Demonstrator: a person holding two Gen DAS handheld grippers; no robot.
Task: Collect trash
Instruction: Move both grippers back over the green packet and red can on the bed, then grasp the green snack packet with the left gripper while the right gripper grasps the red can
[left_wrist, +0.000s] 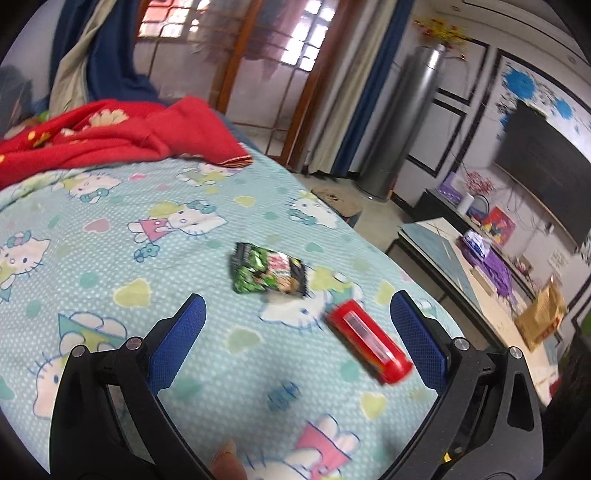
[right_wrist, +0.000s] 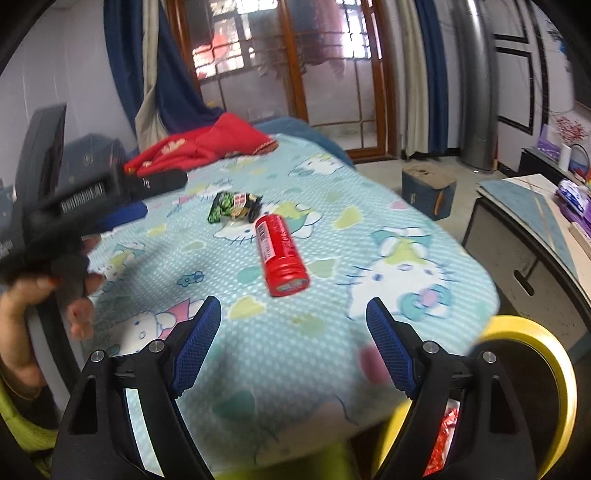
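Note:
A red can (left_wrist: 369, 341) (right_wrist: 280, 254) lies on its side on a bed with a pale blue cartoon-cat sheet (left_wrist: 110, 258) (right_wrist: 369, 229). A green and black snack wrapper (left_wrist: 267, 274) (right_wrist: 234, 207) lies just beyond it. My left gripper (left_wrist: 297, 317) hangs open over the sheet, the can close inside its right finger, the wrapper just ahead. My right gripper (right_wrist: 293, 317) is open too, a little short of the can's near end. The right wrist view shows the left gripper (right_wrist: 99, 199), held in a hand (right_wrist: 44, 295), at the left of the bed.
A yellow bin (right_wrist: 532, 354) with red trash inside stands at the bed's near right corner. A red blanket (left_wrist: 110, 136) lies at the bed's far end. A cardboard box (right_wrist: 428, 188), a metal column (left_wrist: 402, 122) and a low table (left_wrist: 480, 288) stand to the right.

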